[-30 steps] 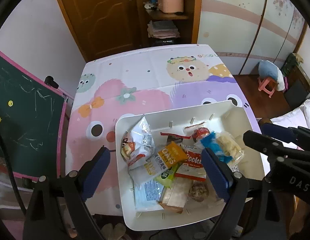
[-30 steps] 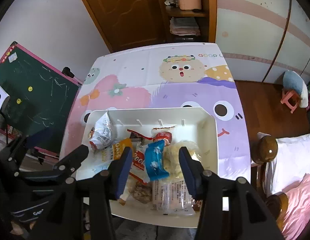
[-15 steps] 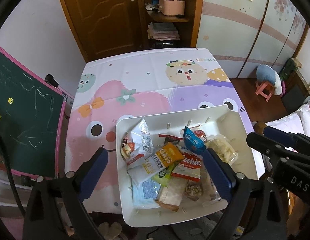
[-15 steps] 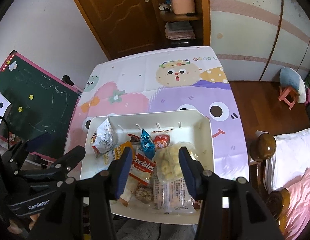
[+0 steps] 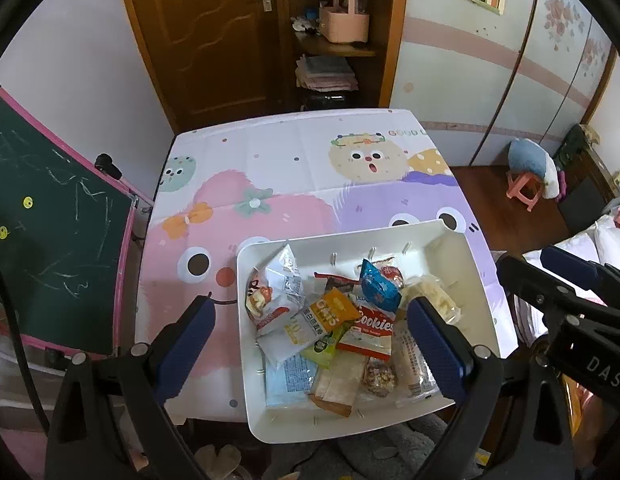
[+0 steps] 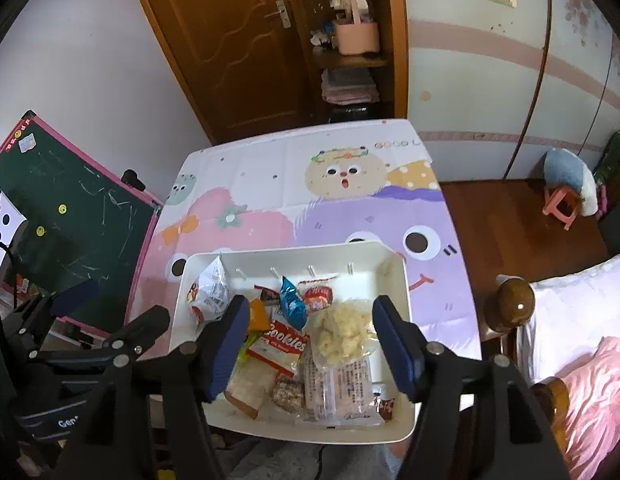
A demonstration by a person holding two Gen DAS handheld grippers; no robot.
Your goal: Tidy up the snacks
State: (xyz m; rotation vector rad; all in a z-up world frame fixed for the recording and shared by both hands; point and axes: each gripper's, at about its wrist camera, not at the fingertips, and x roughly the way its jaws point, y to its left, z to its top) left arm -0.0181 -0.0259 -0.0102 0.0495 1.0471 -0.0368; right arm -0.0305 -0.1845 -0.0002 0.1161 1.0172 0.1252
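A white tray (image 5: 349, 233) (image 6: 294, 246) sits at the near edge of the table, full of snack packets. Among them are a red-and-white Cookies pack (image 5: 371, 326) (image 6: 286, 344), a blue packet (image 5: 377, 286) (image 6: 292, 302), an orange oats pack (image 5: 335, 306), a silvery white bag (image 5: 278, 292) (image 6: 210, 292) and a clear bag of pale crisps (image 6: 343, 328). My left gripper (image 5: 310, 316) hangs open above the tray's left half, holding nothing. My right gripper (image 6: 310, 312) hovers over the middle of the tray. Its jaws are opening, with nothing between the pads.
A cartoon-print cloth covers the table (image 5: 290, 184) beyond the tray. A green chalkboard (image 5: 50, 240) (image 6: 70, 216) leans at the left. A wooden door and shelves stand behind. At the right are a pink stool (image 5: 523, 192), a bedpost (image 6: 515, 304) and pink bedding (image 6: 589, 380).
Both grippers have lifted away from the tray. The right jaws have spread wider. The blue packet, earlier between the right fingers, now lies propped among the snacks farther back.
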